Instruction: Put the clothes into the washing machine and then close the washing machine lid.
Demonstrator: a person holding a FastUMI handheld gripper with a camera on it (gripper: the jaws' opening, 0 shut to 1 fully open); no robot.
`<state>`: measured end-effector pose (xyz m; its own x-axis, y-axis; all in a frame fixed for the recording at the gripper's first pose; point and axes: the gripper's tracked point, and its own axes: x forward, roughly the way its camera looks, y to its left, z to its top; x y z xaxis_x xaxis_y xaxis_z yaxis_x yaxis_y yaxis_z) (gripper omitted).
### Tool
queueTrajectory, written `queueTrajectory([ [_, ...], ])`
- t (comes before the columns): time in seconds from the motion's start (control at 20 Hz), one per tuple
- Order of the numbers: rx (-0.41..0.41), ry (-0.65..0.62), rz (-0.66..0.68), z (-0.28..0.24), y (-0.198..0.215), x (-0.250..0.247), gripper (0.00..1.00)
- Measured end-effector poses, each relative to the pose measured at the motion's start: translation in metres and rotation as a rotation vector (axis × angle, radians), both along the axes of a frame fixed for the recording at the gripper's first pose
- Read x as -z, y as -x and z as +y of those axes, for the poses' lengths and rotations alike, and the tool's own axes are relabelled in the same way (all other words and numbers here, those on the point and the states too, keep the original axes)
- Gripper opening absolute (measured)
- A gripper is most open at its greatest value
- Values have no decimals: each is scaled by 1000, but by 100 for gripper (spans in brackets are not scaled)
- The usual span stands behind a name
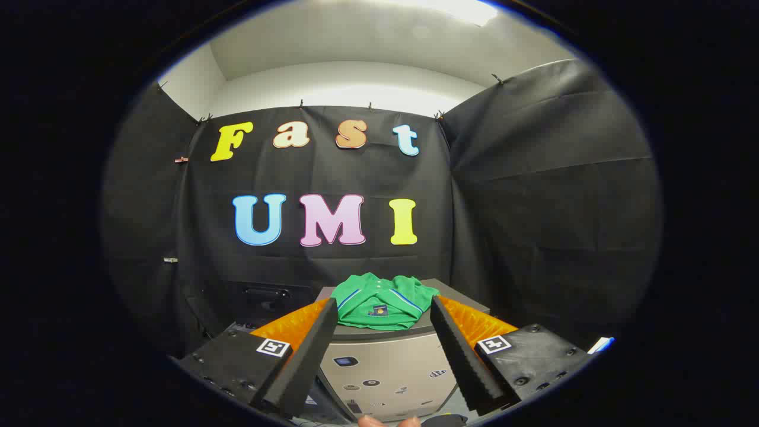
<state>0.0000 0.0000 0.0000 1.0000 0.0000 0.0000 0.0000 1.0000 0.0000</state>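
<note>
In the gripper view we saw our gripper with its fingers spread wide and holding nothing. Just beyond them a folded green polo shirt with blue trim lay on the closed grey lid of a boxy silver-grey washing machine. We judged the task barely begun: the shirt was ungrasped, the lid not yet opened, loading and closing both left. The shirt's collar pointed away from us, and its long axis ran crosswise between the fingers.
</note>
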Motion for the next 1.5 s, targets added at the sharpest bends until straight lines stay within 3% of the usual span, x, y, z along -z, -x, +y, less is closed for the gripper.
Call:
queueTrajectory([
  [1.05,-7,5,7,1,-1,5,99],
  [1.3,-76,-14,-36,17,-15,-5,99],
  [1.5,-123,84,-45,23,-45,-3,99],
])
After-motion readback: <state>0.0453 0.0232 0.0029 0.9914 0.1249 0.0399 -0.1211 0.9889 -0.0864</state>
